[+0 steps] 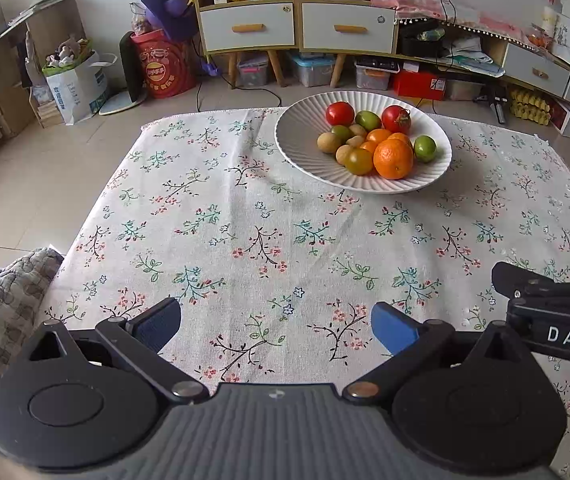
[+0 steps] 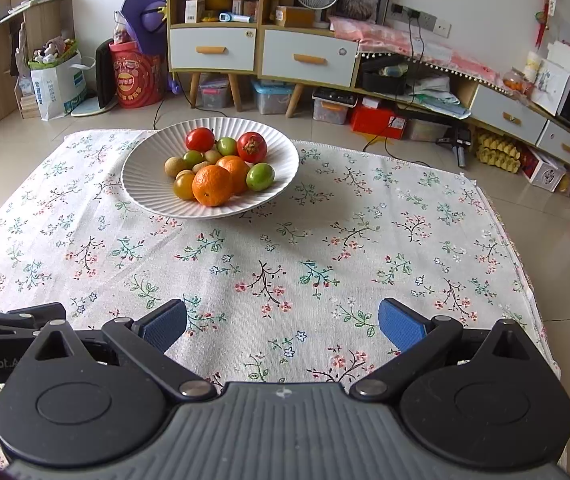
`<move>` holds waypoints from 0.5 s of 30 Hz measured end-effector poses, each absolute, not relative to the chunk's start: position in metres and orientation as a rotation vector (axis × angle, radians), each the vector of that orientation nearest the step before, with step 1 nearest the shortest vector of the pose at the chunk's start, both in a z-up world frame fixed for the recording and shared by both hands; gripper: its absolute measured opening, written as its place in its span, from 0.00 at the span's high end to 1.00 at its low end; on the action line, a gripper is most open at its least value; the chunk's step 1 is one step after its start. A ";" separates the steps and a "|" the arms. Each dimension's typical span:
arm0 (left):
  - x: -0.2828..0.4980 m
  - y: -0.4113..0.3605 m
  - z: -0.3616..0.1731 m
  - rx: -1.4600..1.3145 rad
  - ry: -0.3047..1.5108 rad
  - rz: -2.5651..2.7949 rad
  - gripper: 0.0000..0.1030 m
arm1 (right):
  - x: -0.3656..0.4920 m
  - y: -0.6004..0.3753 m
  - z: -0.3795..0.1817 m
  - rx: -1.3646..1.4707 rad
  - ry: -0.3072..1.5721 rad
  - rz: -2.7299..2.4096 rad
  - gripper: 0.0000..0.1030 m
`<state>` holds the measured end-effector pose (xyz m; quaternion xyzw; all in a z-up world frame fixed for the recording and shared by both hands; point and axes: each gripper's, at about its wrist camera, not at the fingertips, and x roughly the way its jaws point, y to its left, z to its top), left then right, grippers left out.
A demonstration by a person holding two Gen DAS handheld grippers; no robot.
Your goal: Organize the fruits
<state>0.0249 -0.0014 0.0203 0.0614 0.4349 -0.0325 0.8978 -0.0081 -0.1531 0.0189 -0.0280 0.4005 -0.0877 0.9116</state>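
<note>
Two low wrist views, facing shared plate (image 1: 301, 136)

Black linkage grippers with ribbed grey bodies, silver pivot screws, blue-padded fingers (image 1: 393, 330).

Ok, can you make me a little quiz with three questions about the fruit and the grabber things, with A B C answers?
1. Where is all the fruit?
A. Piled in the white ribbed plate
B. Spread over the flowery tablecloth
C. Down on the floor

2. How many red tomatoes are in the plate?
A. One
B. Two
C. Five

3. What are the two grippers doing?
A. Both squeeze an orange
B. One holds a tomato
C. Both have open jaws and hold nothing

Answers:
1. A, because every fruit sits in the plate and none lies on the cloth.
2. B, because the left tomato and the right tomato at the back are the only red ones.
3. C, because the left gripper and the right gripper each show only cloth between their blue pads.
</note>
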 end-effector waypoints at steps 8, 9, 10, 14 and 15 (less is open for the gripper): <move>0.025 0.000 0.021 0.124 0.898 -0.064 0.07 | -0.008 -0.151 0.020 -0.059 0.823 -0.177 0.01; 0.025 0.000 0.021 0.124 0.898 -0.063 0.07 | -0.008 -0.151 0.020 -0.059 0.824 -0.177 0.01; 0.025 0.000 0.021 0.124 0.897 -0.063 0.07 | -0.007 -0.151 0.020 -0.060 0.824 -0.177 0.01; 0.025 0.000 0.021 0.125 0.896 -0.065 0.07 | -0.008 -0.151 0.020 -0.058 0.823 -0.178 0.01; 0.025 0.000 0.021 0.126 0.896 -0.065 0.07 | -0.007 -0.151 0.019 -0.059 0.823 -0.177 0.01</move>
